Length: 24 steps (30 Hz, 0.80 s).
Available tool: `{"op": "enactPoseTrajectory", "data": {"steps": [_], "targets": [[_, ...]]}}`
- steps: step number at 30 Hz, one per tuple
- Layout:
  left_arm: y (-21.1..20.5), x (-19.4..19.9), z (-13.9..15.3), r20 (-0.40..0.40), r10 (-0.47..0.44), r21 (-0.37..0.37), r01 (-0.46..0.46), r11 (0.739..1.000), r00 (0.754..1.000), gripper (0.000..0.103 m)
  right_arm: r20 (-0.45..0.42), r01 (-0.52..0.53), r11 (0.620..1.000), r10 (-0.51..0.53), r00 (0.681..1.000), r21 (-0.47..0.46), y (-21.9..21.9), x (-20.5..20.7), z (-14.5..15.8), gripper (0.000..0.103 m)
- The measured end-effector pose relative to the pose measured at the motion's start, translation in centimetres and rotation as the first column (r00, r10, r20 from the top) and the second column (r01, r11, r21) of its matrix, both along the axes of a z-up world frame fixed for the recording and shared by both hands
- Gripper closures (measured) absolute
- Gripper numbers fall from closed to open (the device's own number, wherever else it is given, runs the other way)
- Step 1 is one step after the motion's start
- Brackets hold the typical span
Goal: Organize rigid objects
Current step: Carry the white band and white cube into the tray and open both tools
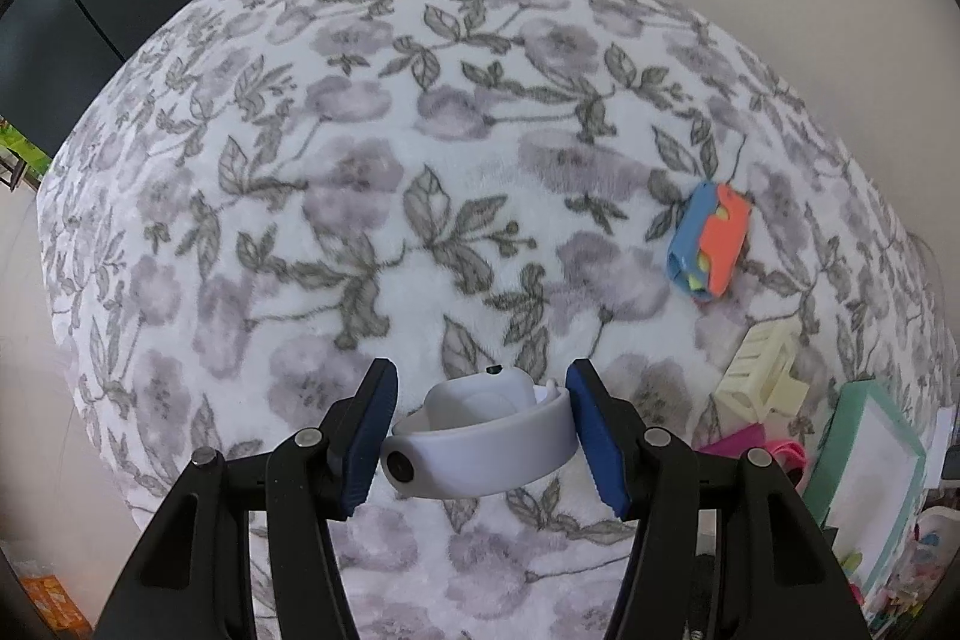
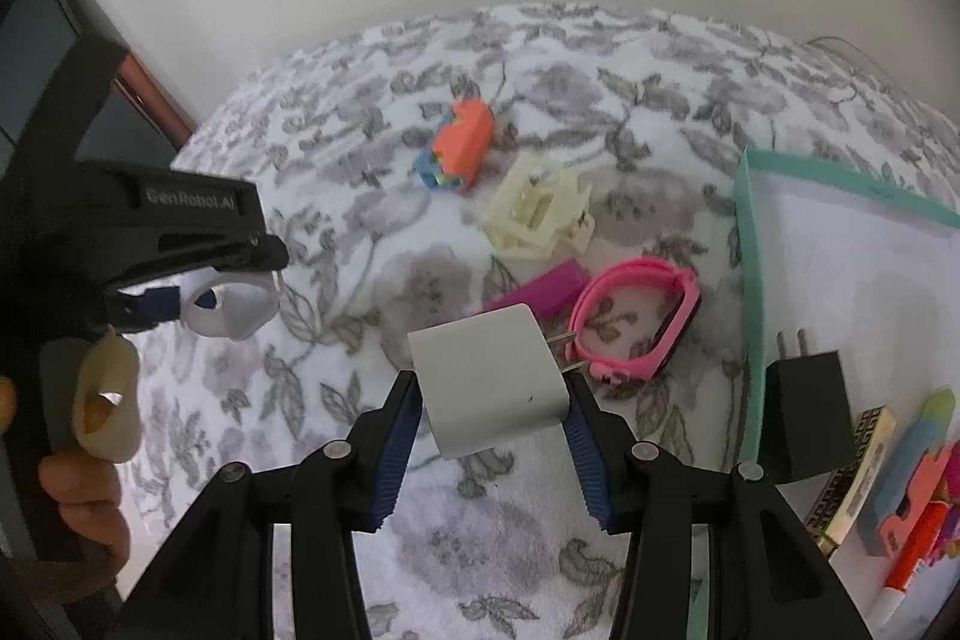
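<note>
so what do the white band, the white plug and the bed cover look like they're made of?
White band: looks like matte silicone or soft rubber, with a smooth curved loop.
White plug: likely hard plastic, with a slight sheen, crisp flat faces and metal prongs.
Bed cover: plush fabric with a fuzzy nap and a floral print.

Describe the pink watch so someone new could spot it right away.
On the floral blanket, look just left of the teal-rimmed box. The pink watch lies there as a closed loop beside a purple block, the only pink band around.

light: soft, even | shadows: faint | edges: fisheye-bent, dark corners
</note>
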<state>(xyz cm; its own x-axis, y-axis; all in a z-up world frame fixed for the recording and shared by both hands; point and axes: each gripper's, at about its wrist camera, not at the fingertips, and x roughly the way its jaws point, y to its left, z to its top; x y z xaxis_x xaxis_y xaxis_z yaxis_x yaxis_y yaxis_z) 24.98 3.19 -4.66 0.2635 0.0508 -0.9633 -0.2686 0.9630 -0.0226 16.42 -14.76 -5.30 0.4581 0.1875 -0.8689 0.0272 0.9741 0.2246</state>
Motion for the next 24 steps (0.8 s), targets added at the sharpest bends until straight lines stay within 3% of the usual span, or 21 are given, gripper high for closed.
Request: {"op": "enactPoseTrajectory", "data": {"steps": [14, 24], "targets": [[-0.3, -1.0, 5.4, 0.137, 0.004, 0.023, -0.007, 1.0, 0.991, 0.043, 0.156, 0.115, 0.992, -0.122, 0.98, 0.053, -3.9, -0.5, 6.8, 0.053], [-3.0, -1.9, 8.4, 0.207, -0.07, 0.053, 0.06, 0.997, 0.976, 0.043, 0.163, 0.304, 0.951, -0.309, 0.937, 0.057, -10.4, -1.8, 9.7, 0.053]]}}
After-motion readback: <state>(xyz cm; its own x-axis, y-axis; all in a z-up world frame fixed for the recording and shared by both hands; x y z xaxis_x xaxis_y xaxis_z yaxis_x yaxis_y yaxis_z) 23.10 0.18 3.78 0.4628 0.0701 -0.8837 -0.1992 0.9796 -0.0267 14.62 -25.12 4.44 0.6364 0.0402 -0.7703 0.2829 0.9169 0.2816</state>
